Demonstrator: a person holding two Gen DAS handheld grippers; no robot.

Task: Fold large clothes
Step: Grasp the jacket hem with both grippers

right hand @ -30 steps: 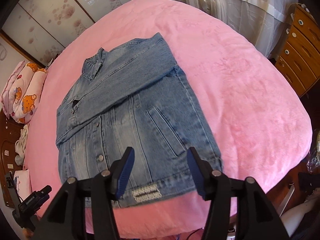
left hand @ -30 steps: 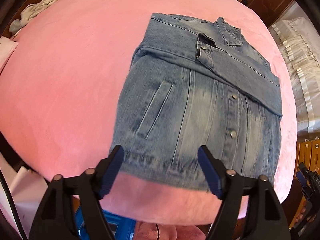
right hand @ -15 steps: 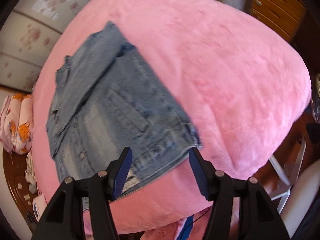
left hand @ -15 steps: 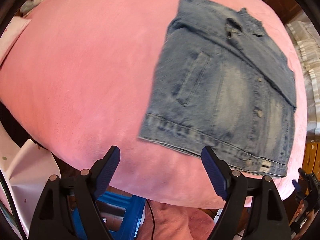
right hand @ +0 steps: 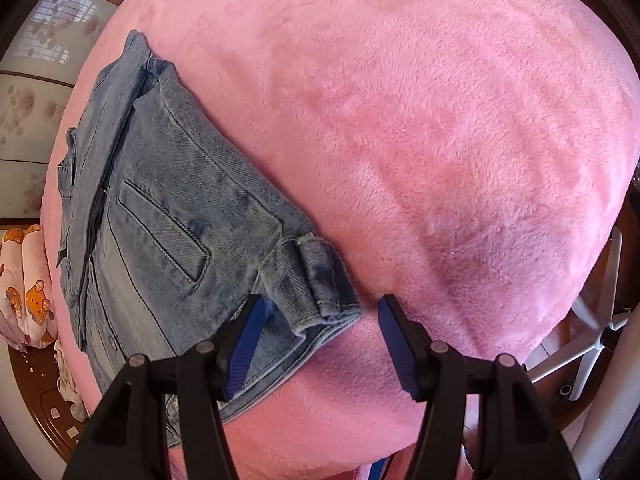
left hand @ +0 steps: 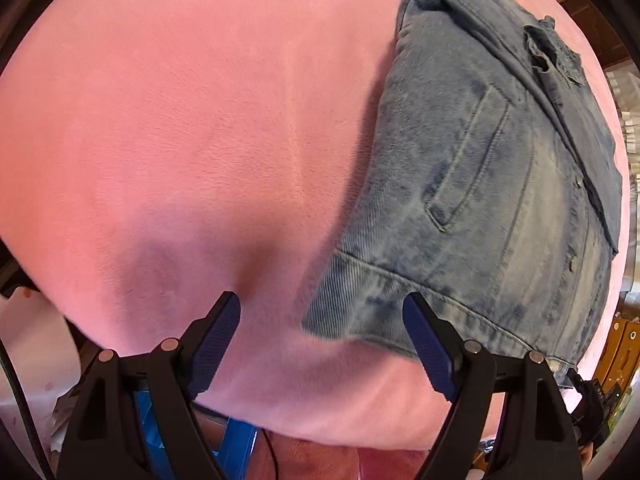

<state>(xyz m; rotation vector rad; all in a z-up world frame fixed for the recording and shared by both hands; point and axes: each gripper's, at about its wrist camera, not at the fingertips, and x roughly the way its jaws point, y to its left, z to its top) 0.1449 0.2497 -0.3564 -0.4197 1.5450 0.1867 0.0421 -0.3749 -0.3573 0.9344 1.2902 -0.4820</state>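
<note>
Denim jacket [left hand: 492, 200] lies flat on the pink bed [left hand: 180, 120], front up, with one sleeve folded across the chest and the collar at the far end. Your left claw [left hand: 322, 346] points down at the near hem and stands wide: the corner of the hem sits in the gap between the blue pads [left hand: 428, 354], and neither pad presses on it. The left pad is over bare pink cover; the right pad is over the waistband. Dark shadows of the fingers fall on the cover just ahead of the tips.

Your right claw [right hand: 320, 340] is at the opposite corner of the same hem [right hand: 320, 292]. Its jaws stand moderately apart, with the doubled, cuff-like edge of denim lying between the pads [right hand: 244, 344]. You can see the left pad over the cloth and the right pad over the pink cover; whether either touches the fabric you cannot tell, and nothing is clamped. A welt pocket [right hand: 164, 232] shows on the panel beyond that corner.

Beside the bed, the right view shows a printed pillow [right hand: 28, 288] at the left edge and the white legs of a chair [right hand: 588, 324] at the right. The left view shows a blue crate [left hand: 236, 440] below the bed's edge.
</note>
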